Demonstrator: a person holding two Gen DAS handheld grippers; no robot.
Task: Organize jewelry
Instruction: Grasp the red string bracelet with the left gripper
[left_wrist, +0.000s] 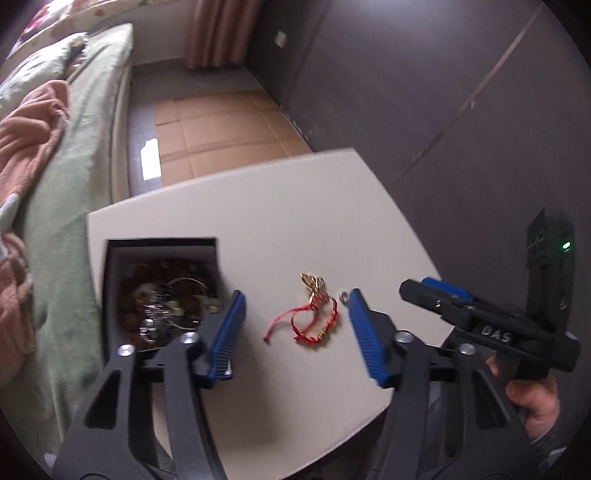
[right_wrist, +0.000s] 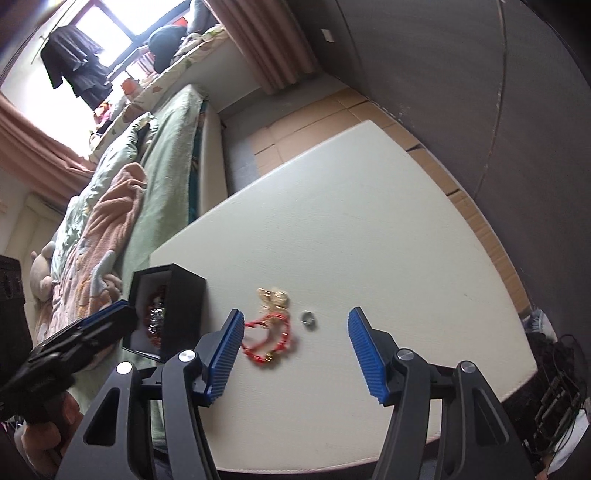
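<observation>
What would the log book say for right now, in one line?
left gripper: open, empty | right gripper: open, empty | red cord bracelet, gold chain, small silver ring: on white table | black jewelry box: open, part filled

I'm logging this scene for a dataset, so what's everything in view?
box: 1, black, open, table's left edge, beads and silver pieces inside
bracelet: 1, red cord with gold, mid-table
gold piece: 1, just behind bracelet
ring: 1, silver, right of bracelet
table: 1, cream
bed: 1, green cover, left of table
left gripper: blue pads, open above bracelet
right gripper: blue pads, open
</observation>
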